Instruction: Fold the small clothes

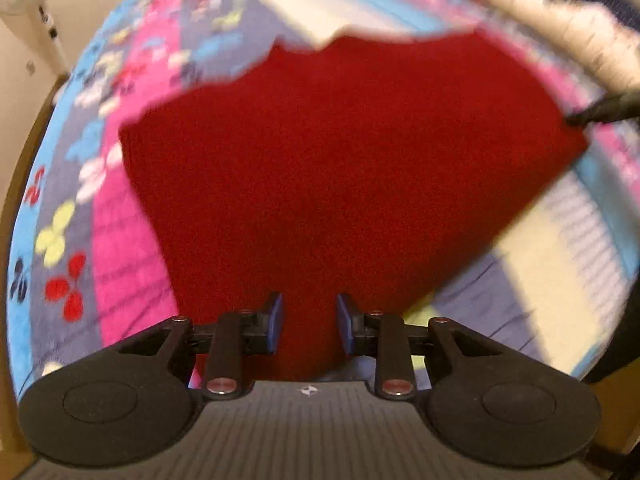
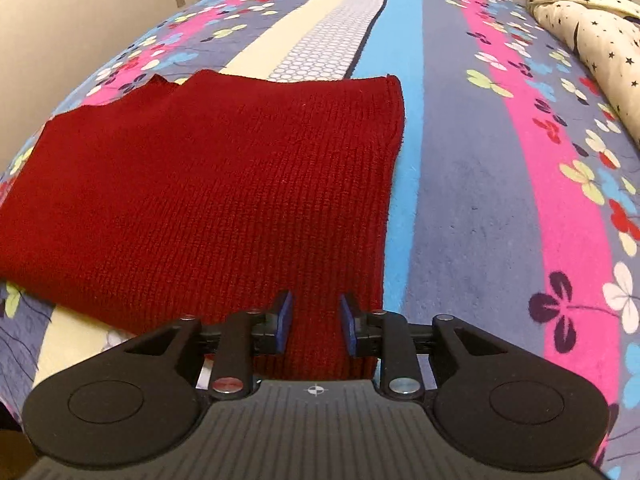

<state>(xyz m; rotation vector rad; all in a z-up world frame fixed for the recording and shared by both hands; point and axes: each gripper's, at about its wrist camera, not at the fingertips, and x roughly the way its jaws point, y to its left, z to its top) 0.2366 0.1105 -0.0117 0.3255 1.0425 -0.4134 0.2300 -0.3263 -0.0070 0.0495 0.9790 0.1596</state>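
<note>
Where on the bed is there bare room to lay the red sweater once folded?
Bare bedspread lies between the red sweater and the star-print blanket, and beyond the sweater's far edge. The far right corner is crowded by that blanket.

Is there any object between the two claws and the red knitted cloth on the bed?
Nothing visible stands in the way. The red knitted cloth already lies between the open blue pads of the right claw, and it also fills the gap of the open left claw. Only the flowered bed cover is around it.
</note>
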